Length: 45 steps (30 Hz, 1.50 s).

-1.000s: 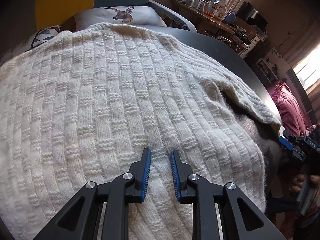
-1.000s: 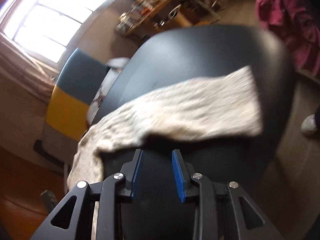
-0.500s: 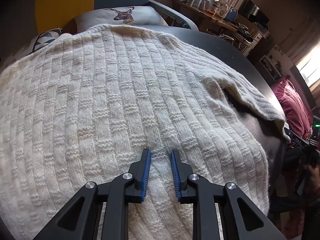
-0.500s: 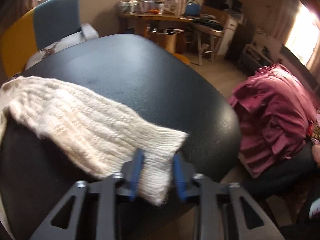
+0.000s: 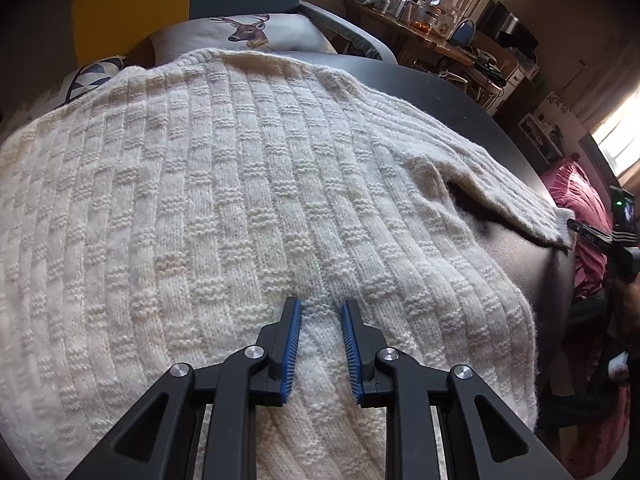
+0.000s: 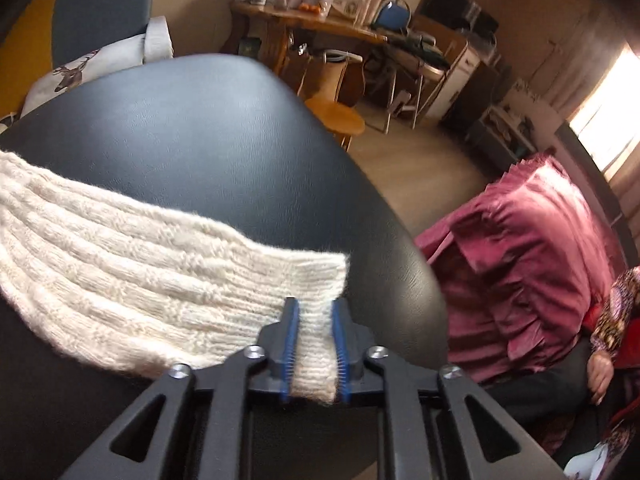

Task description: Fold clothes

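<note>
A cream knitted sweater lies spread flat on a black round table. My left gripper is open, resting over the sweater's lower body with nothing between its fingers. The sweater's right sleeve stretches across the table to its right edge. My right gripper stands around the sleeve's ribbed cuff, with the cuff between its blue pads; the jaws are partly closed with cuff fabric filling the gap. The right gripper also shows at the far right of the left wrist view.
A maroon cloth lies heaped beside the table's right edge. A deer-print cushion sits on a yellow and blue chair behind the table. A cluttered wooden desk and a stool stand beyond.
My right gripper swung from under the sleeve to the sleeve's end and now has the cuff between its fingers. The left gripper stayed in place.
</note>
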### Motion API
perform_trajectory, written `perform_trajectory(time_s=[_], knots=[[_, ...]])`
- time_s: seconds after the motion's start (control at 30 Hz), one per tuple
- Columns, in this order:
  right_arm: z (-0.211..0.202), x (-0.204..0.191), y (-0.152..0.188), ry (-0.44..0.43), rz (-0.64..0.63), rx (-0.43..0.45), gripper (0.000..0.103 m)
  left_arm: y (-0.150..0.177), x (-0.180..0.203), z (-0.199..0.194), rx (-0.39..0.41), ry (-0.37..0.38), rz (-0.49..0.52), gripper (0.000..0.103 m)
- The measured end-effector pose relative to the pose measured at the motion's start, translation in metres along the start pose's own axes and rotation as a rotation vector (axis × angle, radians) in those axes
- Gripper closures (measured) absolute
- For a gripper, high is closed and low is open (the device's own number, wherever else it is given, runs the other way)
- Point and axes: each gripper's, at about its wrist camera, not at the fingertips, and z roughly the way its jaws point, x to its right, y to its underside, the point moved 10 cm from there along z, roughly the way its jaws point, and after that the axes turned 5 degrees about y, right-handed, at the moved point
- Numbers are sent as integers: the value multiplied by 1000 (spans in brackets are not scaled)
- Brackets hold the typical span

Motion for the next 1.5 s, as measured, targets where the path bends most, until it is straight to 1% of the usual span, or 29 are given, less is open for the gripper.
perform_trajectory(time_s=[0.07,0.1,0.2,0.3,0.37,0.43,0.5,0.57,0.63,0.7,0.8,0.87,0.93,0.97,1.07,1.17,1.2,1.23,1.3,1.37,1.47,1.5], knots=[[-13,7,-4,31,31,43,82,1,3,-3,-6,2,-6,81],[-22,4,-7,8,43,66,81,2,4,-5,-9,4,-9,81],[-55,-32,-16,-197,49,126,80,-8,4,-9,-1,-1,-7,81],[-76,-79,-18,-316,-31,145,80,-34,11,-13,47,11,19,81],[-78,-106,-16,-360,-78,123,80,-55,15,-12,71,14,35,81],[-75,-122,-14,-352,-117,97,80,-81,21,-7,88,23,55,81],[-66,-127,-11,-324,-146,80,80,-108,27,2,99,32,73,81],[-52,-117,-8,-294,-132,61,80,-135,32,16,88,56,85,81],[-39,-107,-6,-274,-109,37,80,-156,33,34,76,43,101,81],[-27,-98,-4,-255,-86,14,80,-171,36,54,49,65,104,81],[-14,-86,-5,-241,-55,-4,80,-186,35,88,10,48,82,81],[-11,-84,-9,-215,-70,11,79,-189,30,109,-23,34,64,81],[-7,-83,-13,-188,-77,31,78,-192,26,119,-13,17,53,81],[-6,-82,-15,-180,-76,39,78,-194,27,119,1,16,49,81],[-5,-82,-21,-164,-80,50,77,-194,30,117,10,2,57,81],[-17,-89,-31,-196,-70,61,77,-194,29,99,40,14,27,81],[-24,-95,-35,-222,-71,72,77,-191,30,88,58,41,15,81],[-34,-106,-40,-272,-71,87,77,-188,32,79,67,56,19,81],[-52,-132,-50,-387,-61,98,77,-177,36,61,85,66,48,81],[-65,-168,-56,-507,-60,84,77,-160,44,48,89,72,90,81],[-73,-220,-60,-598,-96,57,77,-134,56,45,64,59,151,81],[-73,-234,-59,-607,-114,45,77,-126,59,49,46,45,169,81]])
